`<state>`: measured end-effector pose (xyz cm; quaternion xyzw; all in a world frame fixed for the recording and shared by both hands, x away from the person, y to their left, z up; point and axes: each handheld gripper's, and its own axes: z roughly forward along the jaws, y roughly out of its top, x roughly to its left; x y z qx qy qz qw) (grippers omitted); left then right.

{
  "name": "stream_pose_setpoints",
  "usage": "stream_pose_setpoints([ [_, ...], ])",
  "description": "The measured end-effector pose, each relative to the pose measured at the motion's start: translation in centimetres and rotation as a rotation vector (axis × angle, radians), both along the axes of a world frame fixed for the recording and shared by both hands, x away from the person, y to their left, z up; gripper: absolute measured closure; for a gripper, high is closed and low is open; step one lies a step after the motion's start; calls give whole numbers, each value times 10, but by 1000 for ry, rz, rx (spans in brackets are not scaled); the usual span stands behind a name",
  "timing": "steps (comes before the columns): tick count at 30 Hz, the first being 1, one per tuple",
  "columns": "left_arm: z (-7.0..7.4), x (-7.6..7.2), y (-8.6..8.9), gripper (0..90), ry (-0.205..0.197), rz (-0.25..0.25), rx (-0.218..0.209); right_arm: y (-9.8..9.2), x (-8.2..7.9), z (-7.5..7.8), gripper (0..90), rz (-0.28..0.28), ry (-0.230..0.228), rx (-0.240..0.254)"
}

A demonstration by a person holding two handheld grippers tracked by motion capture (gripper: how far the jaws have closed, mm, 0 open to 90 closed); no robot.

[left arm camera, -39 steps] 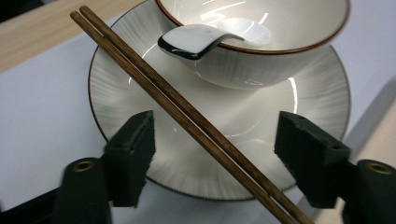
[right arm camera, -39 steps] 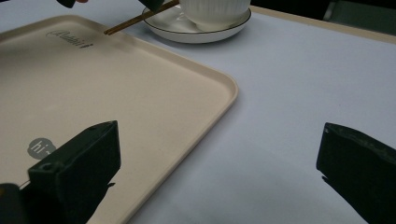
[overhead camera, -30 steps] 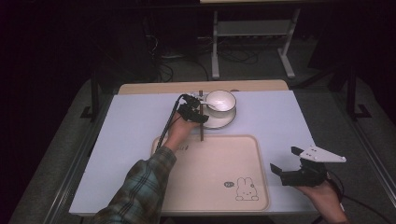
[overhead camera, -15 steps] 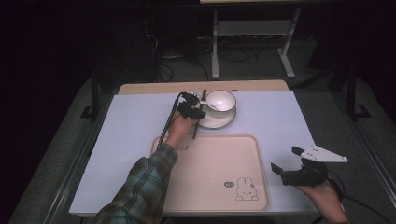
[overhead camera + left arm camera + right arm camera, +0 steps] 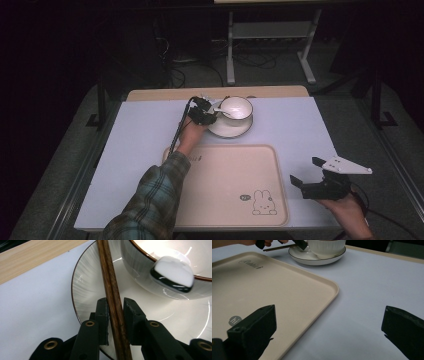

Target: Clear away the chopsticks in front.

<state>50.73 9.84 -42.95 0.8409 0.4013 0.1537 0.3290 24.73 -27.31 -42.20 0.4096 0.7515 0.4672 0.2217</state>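
1. High view: left tongs (image 5: 206, 114) at far-centre of tabletop (image 5: 140, 135), just beside saucer (image 5: 227, 129) w/ bowl (image 5: 236, 107) on it; white spoon (image 5: 220, 110) leans in bowl, handle toward the tongs; chopsticks too small to make out here; beige tray (image 5: 225, 185) w/ bunny print lies nearer the person, plaid sleeve (image 5: 150, 200) crossing its left edge; right tongs (image 5: 306, 176) held low at right, just off tray's right edge, well apart from the saucer.

2. Left gripper view: left tongs (image 5: 115, 312) have just been closing, brown wooden chopsticks (image 5: 110, 282) between the pads; left pad touches the wood, right pad is at or a hair off it, so grip looks clenched on chopsticks; sticks run from bottom-centre up over saucer rim (image 5: 75, 285), beside bowl wall (image 5: 140, 267); spoon handle (image 5: 173, 273) rests on bowl rim.

3. Right gripper view: right tongs (image 5: 329, 327) released, jaws wide apart, nothing between; they hang over tabletop (image 5: 367, 290) by tray corner (image 5: 332, 288); far off: saucer (image 5: 312, 258), bowl (image 5: 325, 247), chopsticks (image 5: 279, 248) sticking out level toward tray, clear of the tabletop, held by the other tongs.
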Motion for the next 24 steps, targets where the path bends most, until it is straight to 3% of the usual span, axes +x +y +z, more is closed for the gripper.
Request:
stream_pose_setpoints([
  [9,0,2,2,764,5,2,-11,0,0,0,0,3,3,0],
  [19,18,-8,18,591,5,-28,-59,0,0,0,0,1,1,2],
  [24,26,-18,37,671,14,-57,-90,0,-1,0,0,2,2,3],
])
